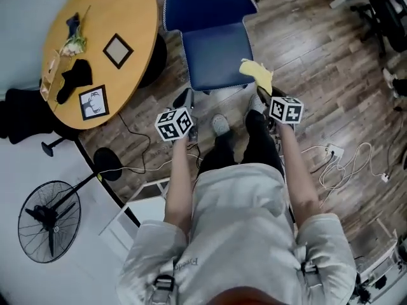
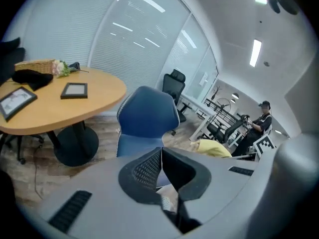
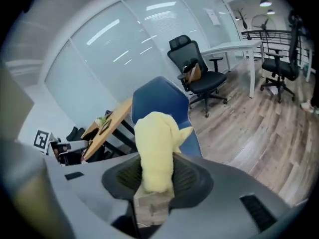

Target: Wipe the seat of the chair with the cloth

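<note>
1. My right tool (image 3: 156, 169) is clamped on the cloth (image 3: 154, 143). The yellow cloth stands thick and folded, up out of the jaws, and fills the gap between them.
2. My left tool (image 2: 161, 154) holds nothing. Its jaws are drawn in until the tips meet.
3. In the head view the cloth is at the front right corner of the seat (image 1: 215, 59), over its edge. I cannot tell whether it touches the seat.
4. The chair (image 1: 205, 8) is blue. Its backrest is on the far side from me and the front of the seat faces me. It stands on a wood floor (image 1: 305, 56).
5. My left tool is just off the seat's front left corner, apart from it. My two tools are on either side of my legs, the right one further forward.
6. A round wooden surface (image 1: 137, 18) stands just left of the chair. On it lie two frames (image 1: 118, 50), a dark garment (image 1: 76, 78), some flowers (image 1: 74, 43) and, at the far edge, a basket (image 1: 46, 75).
7. A fan (image 1: 49, 220) stands on the floor to my left. White cables (image 1: 343, 161) lie loose on the floor to my right.
8. In the right gripper view a black office chair (image 3: 197, 68) stands beyond the blue one, at a white desk.
</note>
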Available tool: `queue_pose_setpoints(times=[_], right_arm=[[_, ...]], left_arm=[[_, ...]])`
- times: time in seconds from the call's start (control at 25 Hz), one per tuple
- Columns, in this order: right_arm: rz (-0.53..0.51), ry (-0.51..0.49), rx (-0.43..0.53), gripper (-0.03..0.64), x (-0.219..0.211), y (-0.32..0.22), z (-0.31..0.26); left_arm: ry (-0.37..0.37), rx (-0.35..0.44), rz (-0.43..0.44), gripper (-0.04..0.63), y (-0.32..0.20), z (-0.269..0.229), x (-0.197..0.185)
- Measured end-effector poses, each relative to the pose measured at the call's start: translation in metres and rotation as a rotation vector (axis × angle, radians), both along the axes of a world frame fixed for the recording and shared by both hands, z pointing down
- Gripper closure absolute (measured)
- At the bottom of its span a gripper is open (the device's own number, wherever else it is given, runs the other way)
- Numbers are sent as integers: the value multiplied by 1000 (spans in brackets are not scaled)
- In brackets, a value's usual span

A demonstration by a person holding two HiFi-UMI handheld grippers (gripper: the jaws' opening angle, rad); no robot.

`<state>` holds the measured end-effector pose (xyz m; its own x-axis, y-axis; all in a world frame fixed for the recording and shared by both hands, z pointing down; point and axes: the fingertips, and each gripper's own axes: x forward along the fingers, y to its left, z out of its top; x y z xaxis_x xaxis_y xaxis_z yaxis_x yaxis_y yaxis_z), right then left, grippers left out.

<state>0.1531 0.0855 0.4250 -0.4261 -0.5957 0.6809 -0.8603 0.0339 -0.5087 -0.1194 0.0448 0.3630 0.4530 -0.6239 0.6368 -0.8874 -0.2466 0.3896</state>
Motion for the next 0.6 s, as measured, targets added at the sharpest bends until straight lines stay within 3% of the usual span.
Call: queue_pose_setpoints(times=[0.16, 0.32, 0.44, 0.6], right_arm=[[25, -31, 46, 469, -35, 0, -41], [54, -45, 106, 471, -50, 6, -71], [63, -17, 117, 469, -56, 9, -83], [117, -55, 116, 471, -56, 15, -92]], left_arm=[[7, 44, -51, 568, 5, -35, -23], [-23, 63, -8, 568, 9, -53, -24], [-32, 75, -4, 568, 12, -65, -31], [-28, 75, 21, 568, 22, -73, -26]])
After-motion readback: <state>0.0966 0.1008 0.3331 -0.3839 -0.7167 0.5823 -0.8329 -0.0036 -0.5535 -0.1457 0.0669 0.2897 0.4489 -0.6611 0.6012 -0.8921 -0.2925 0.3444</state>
